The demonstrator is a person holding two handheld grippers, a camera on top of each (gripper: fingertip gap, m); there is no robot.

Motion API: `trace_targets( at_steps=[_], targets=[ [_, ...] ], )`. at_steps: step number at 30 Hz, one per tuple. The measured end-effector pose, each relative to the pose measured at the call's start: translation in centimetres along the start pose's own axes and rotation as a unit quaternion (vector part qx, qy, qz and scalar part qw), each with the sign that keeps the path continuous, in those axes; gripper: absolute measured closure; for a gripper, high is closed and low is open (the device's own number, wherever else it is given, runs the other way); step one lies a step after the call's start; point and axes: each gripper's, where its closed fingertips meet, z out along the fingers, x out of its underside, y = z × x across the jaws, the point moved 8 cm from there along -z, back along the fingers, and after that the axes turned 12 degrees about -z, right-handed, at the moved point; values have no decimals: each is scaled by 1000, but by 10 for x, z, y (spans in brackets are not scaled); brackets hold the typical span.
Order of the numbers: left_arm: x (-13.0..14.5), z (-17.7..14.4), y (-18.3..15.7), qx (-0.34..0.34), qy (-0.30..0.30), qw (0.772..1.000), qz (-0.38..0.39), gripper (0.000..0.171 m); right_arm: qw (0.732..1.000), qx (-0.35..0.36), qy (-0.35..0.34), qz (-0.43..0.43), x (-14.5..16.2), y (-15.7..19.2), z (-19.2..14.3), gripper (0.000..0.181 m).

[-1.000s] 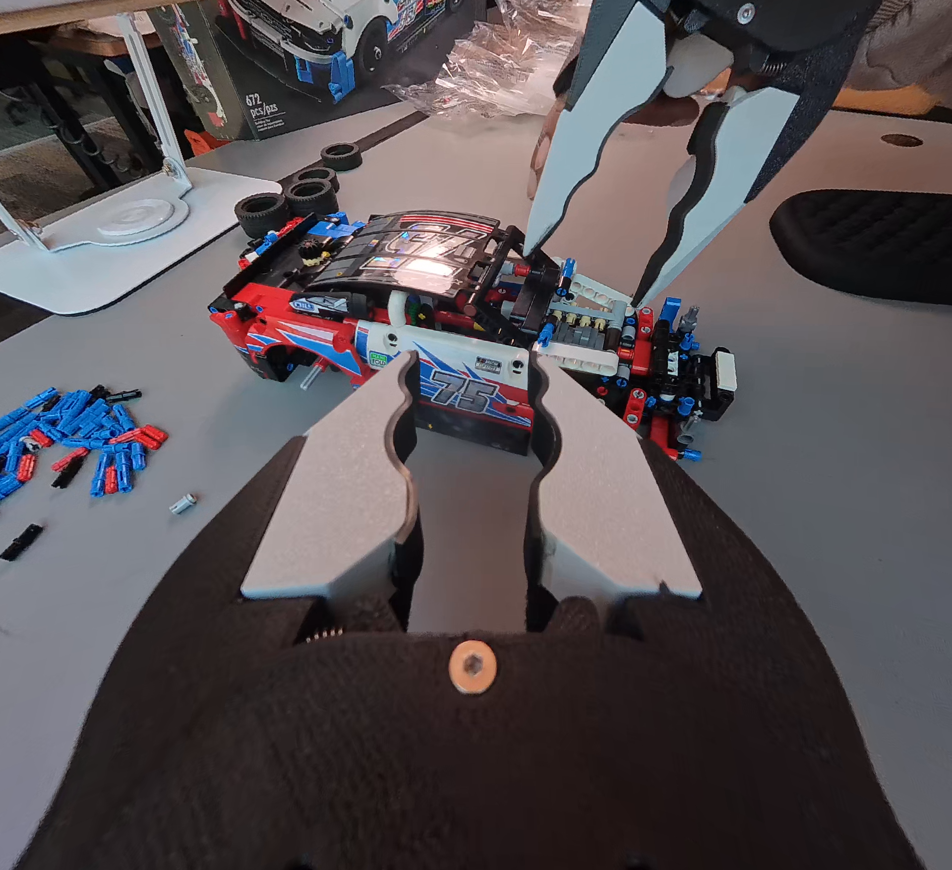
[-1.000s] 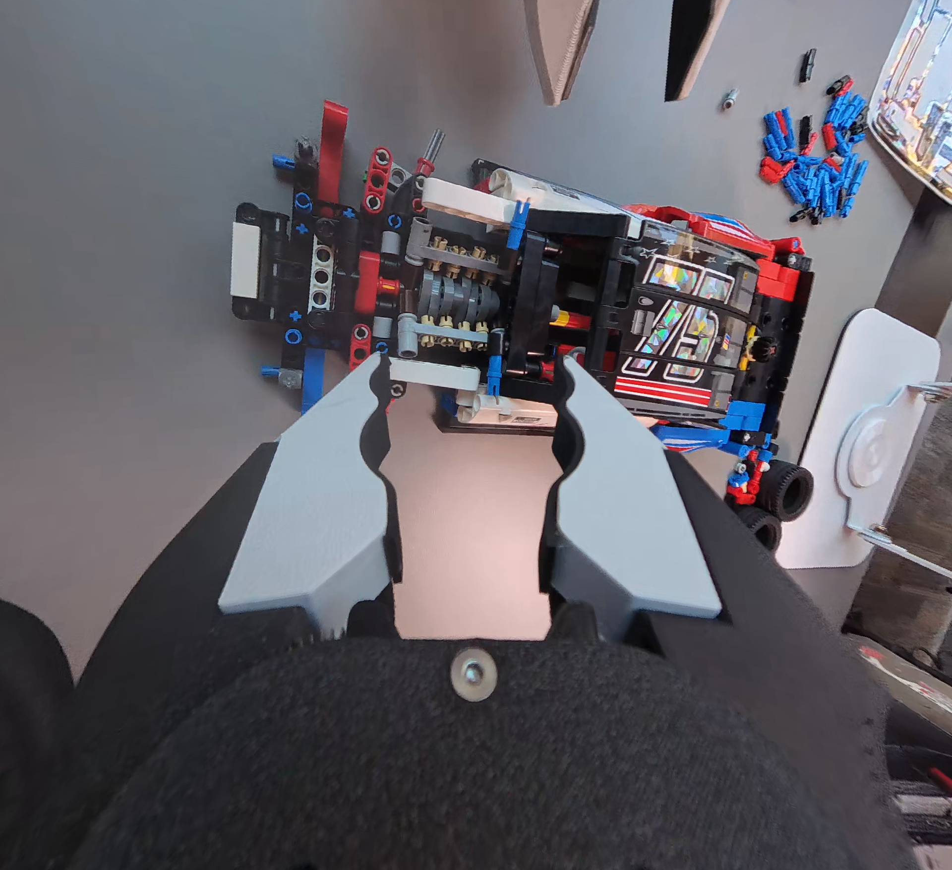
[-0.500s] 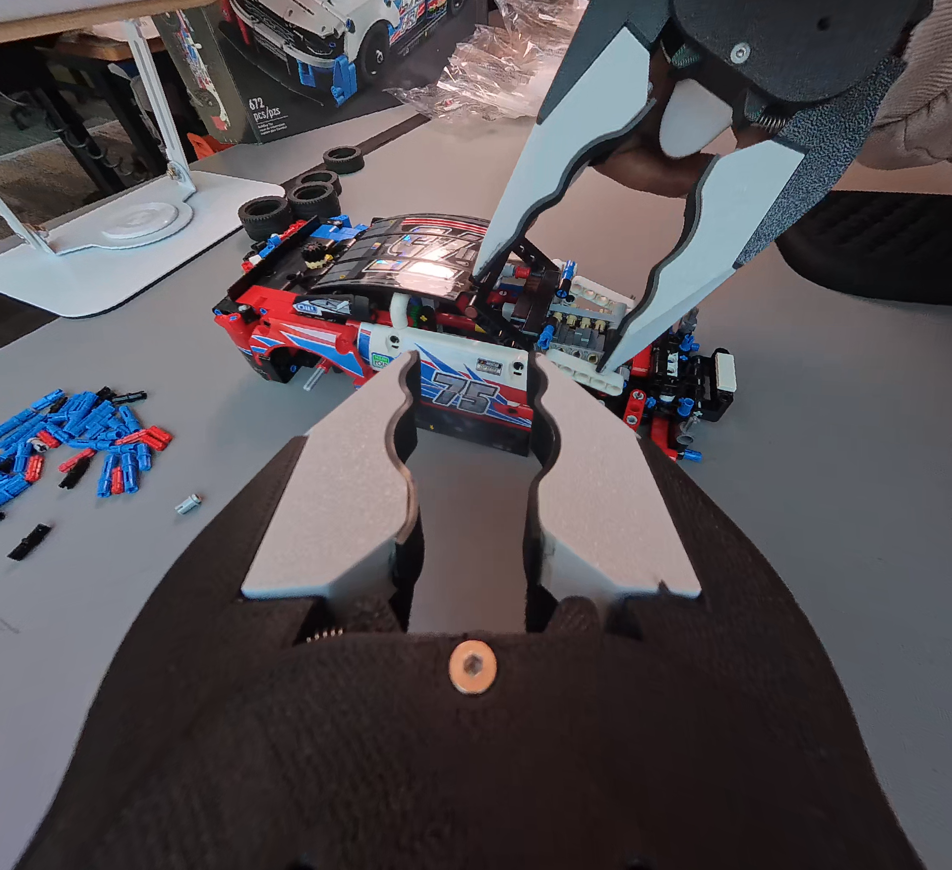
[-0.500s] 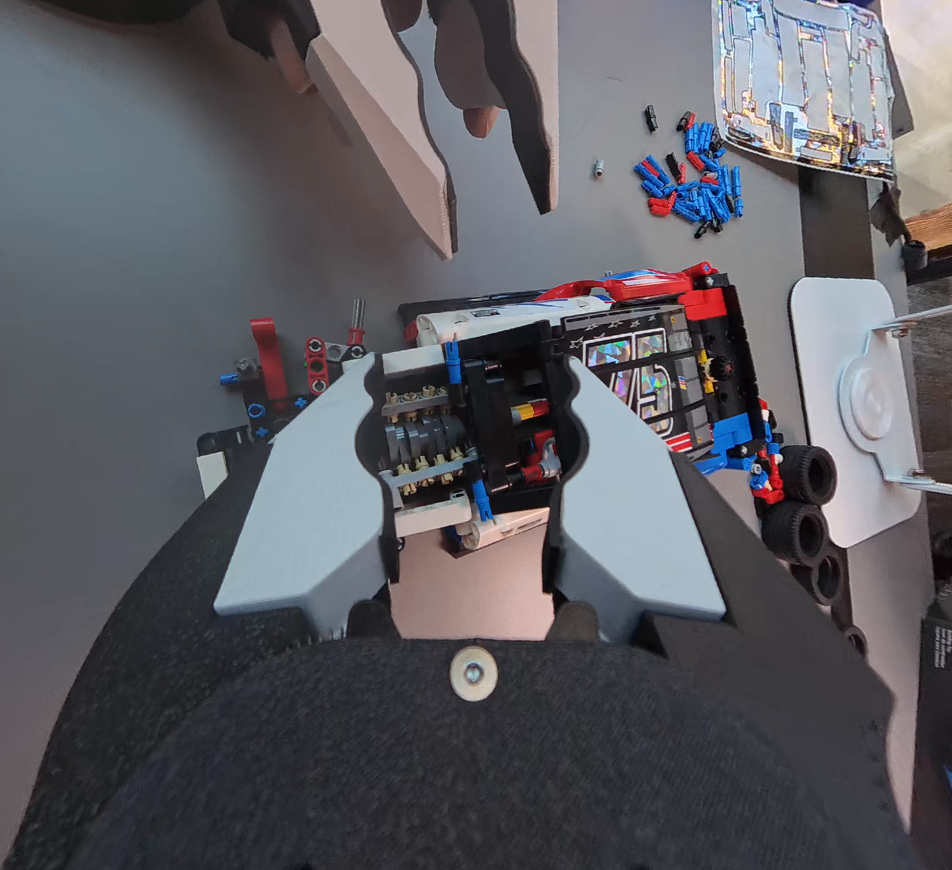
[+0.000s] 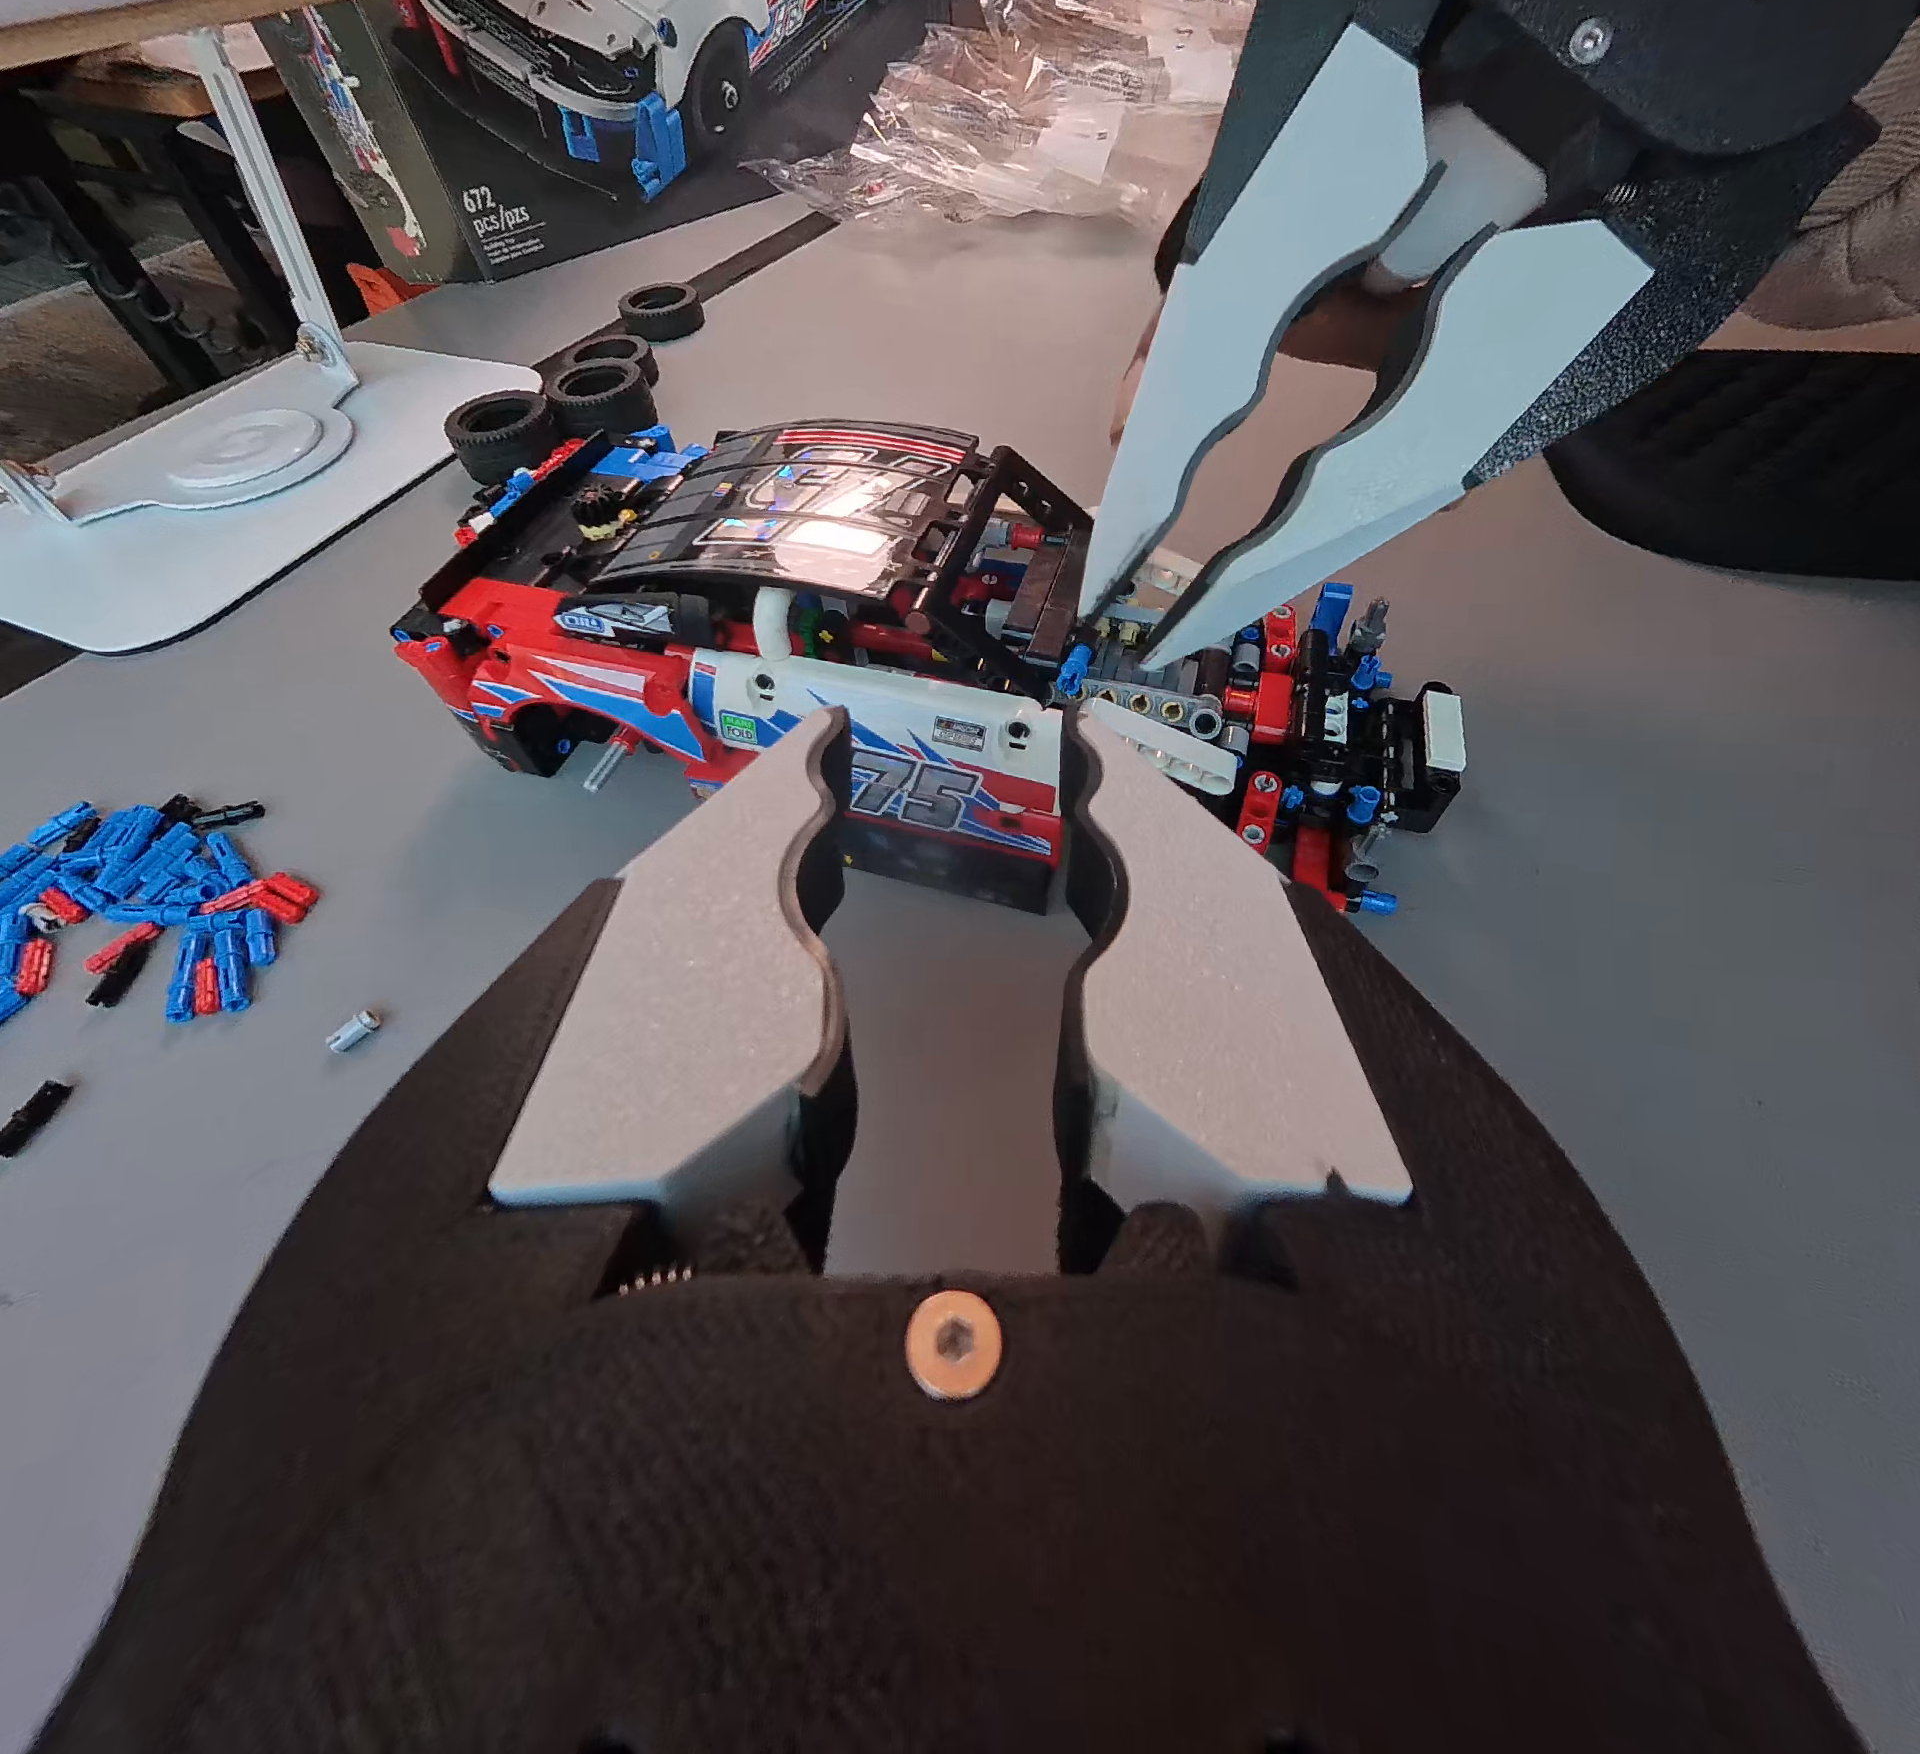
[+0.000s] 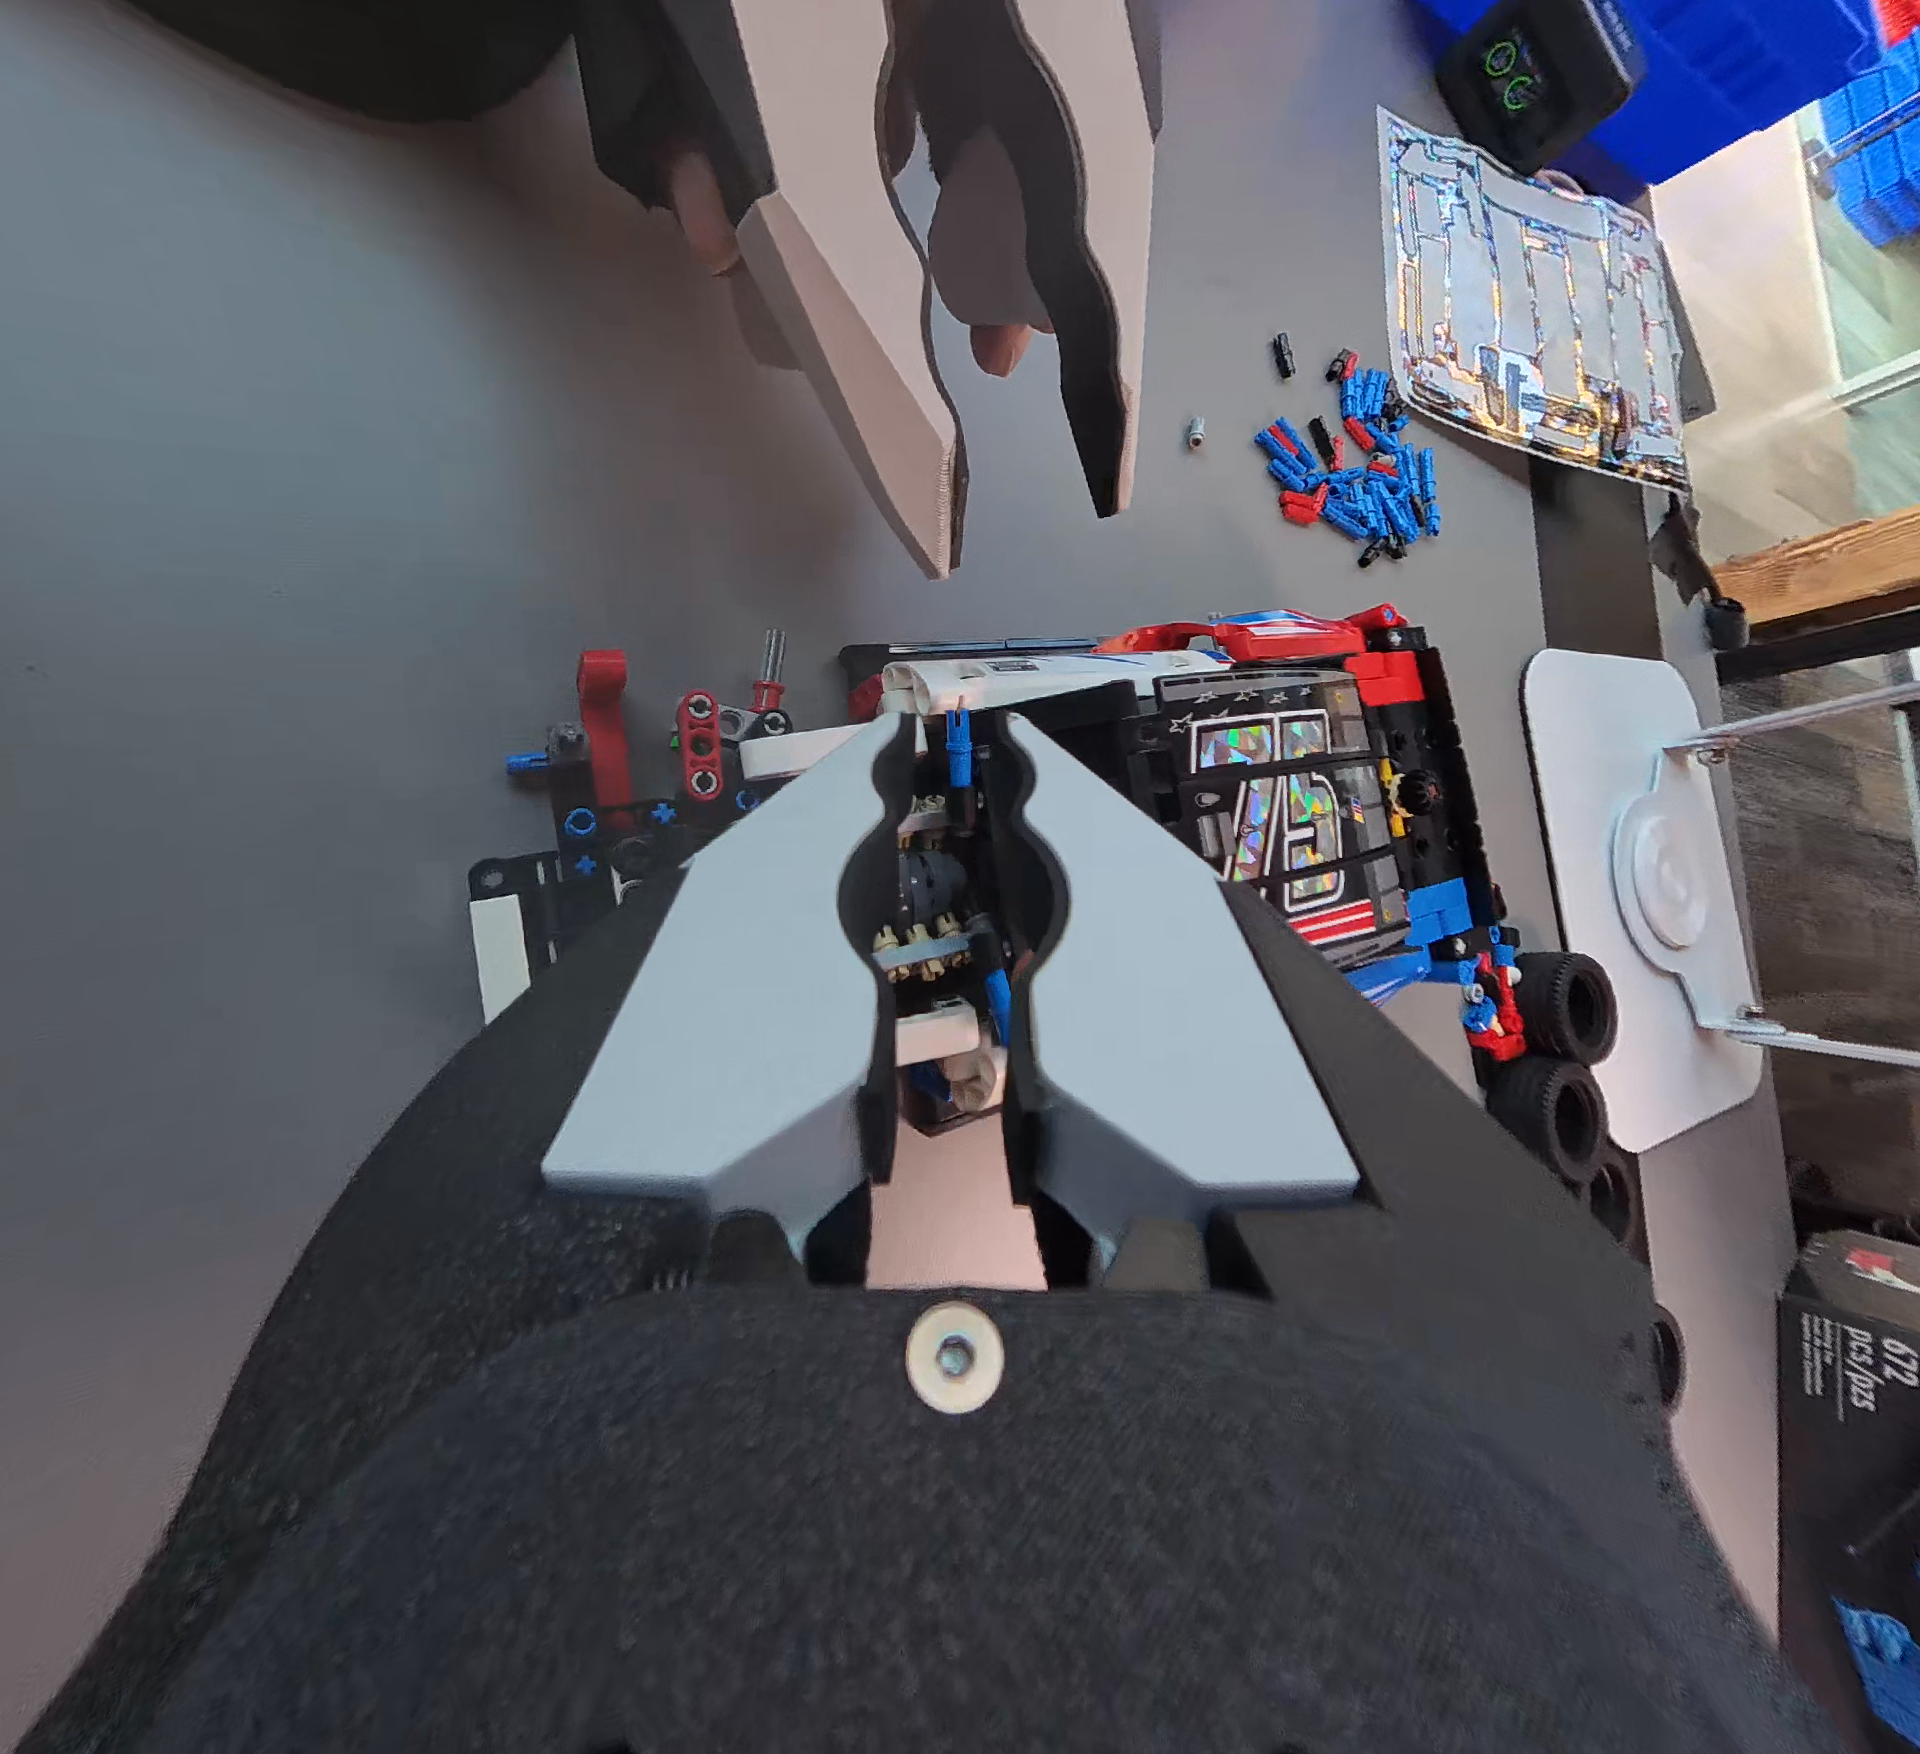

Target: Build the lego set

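The partly built red, white and black Lego car lies on the grey table, its bare engine and chassis end to the right. My left gripper is open and empty, just in front of the car's numbered side panel. My right gripper reaches down over the engine, also seen in the left wrist view. Its jaws are narrowed to a small gap, with an upright blue pin between the tips. I cannot see that they grip it.
A pile of blue, red and black pins lies at the left, with a grey pin apart. Loose tyres, a white stand base, the set's box, plastic bags and a sticker sheet surround the car.
My right gripper has come down onto the engine and its jaws have closed from wide open to a narrow gap. My left gripper has stayed open by the car's side.
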Motion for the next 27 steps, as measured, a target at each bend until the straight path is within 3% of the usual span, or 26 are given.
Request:
trace_targets(
  at_steps=[3,18,23,27],
  targets=[
    [1,0,0,-2,3,1000,2,133,1000,-3,22,-18,1,3,10,181],
    [1,-1,1,-2,4,1000,0,134,998,-37,39,-20,0,0,17,181],
    [0,-1,1,-2,3,1000,1,134,1000,-19,8,18,7,-14,-6,177],
    [0,-2,0,0,2,1000,0,134,999,3,18,51,35,-21,-35,178]
  ],
)
